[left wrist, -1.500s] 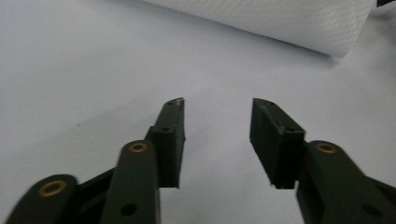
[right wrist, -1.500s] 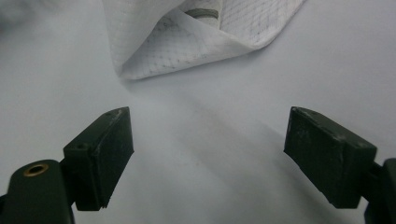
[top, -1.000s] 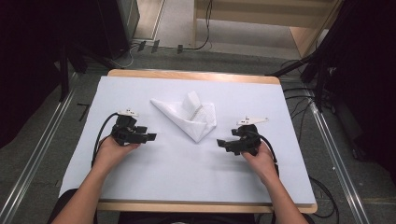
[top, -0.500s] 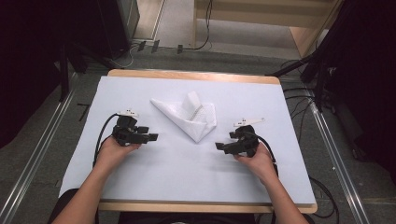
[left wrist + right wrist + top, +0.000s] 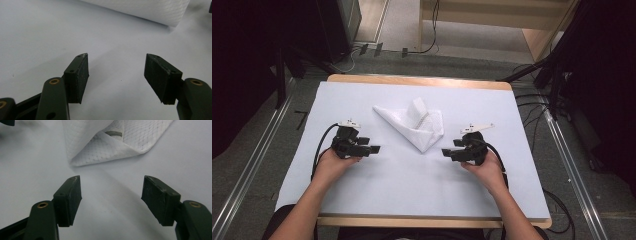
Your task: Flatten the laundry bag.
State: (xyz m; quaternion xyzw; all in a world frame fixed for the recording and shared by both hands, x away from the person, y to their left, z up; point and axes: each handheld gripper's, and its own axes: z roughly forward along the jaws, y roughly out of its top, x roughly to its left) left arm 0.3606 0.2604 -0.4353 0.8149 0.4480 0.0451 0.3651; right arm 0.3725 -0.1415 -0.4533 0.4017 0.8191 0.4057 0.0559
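A white mesh-patterned cloth [image 5: 412, 122] lies loosely folded in a triangle at the middle of the table, one flap standing up. My left gripper [image 5: 376, 149] rests to its left and points right. Its jaws have just been opening, and nothing lies between them [image 5: 116, 72]; the cloth's edge [image 5: 150, 10] lies beyond them. My right gripper [image 5: 445, 152] rests to the cloth's right and points left. Its jaws have just been closing, and only bare table lies between them [image 5: 111, 195], short of the cloth's folded corner [image 5: 100, 147].
A white sheet [image 5: 402, 195] covers the wooden table [image 5: 422, 80]. Black cables trail from both grippers over the table's sides. Metal rails run along the floor left and right, and dark equipment stands beyond the far edge.
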